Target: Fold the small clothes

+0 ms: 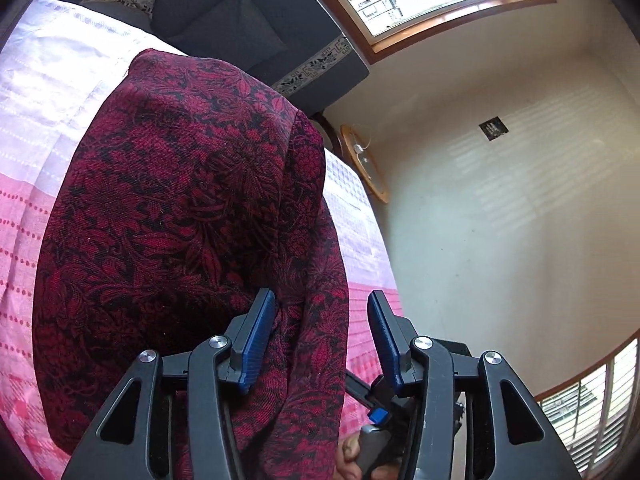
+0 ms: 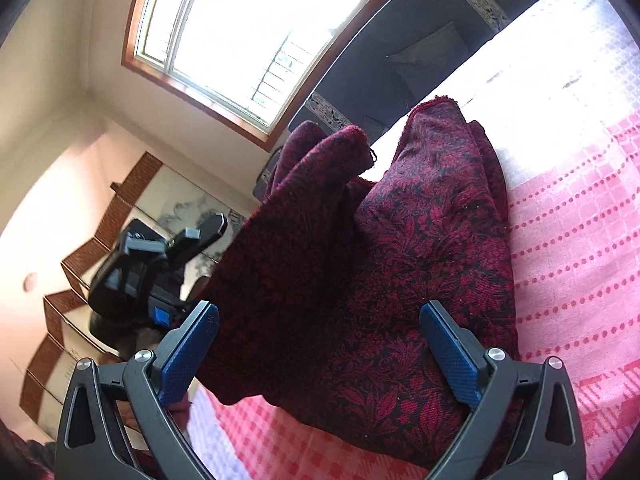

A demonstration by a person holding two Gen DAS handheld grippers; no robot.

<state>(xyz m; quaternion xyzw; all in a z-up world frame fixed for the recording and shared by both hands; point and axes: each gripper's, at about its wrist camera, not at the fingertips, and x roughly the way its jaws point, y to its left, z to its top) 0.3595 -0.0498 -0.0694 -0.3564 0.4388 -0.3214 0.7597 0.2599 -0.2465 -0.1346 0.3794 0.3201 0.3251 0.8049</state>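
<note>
Our dark red floral woven garment (image 2: 400, 260) lies partly folded on the pink checked bed (image 2: 580, 240). Our left tool (image 1: 320, 336) and right tool (image 2: 320, 352) gape, gripping nothing. We judge further folds remain.

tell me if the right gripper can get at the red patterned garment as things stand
Probably yes. The right gripper stands open with the red patterned garment lying directly between and beyond its blue pads on the pink bedspread. Nothing sits between them; the left gripper is off to the side.
</note>
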